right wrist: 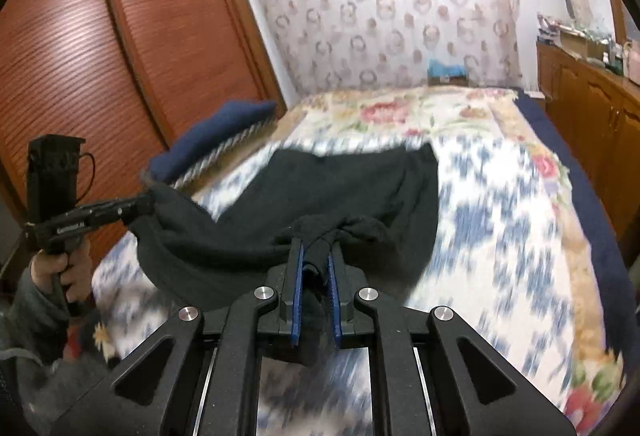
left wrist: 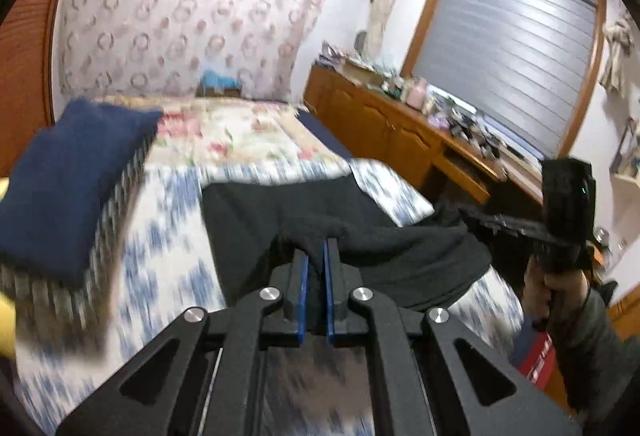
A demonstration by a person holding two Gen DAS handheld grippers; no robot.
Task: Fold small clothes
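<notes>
**Almost no words to read**

You can see small white letters on the side of your left gripper (right wrist: 149,201), on its black bar. They are too tiny and blurry to read for sure. You will find no other words or numbers here.

Each fisheye sits just behind its own hand-held gripper, looking forward and slightly down along the fingers at close range over the bed (left wrist: 260,140). The left wrist view faces the curtain (left wrist: 192,8) at upper left and the window at upper right. The right wrist view faces the wardrobe (right wrist: 120,48) at left. Both share the bed, the curtain and the black garment (right wrist: 320,196), and each catches the other hand-held gripper at its frame edge.
</notes>
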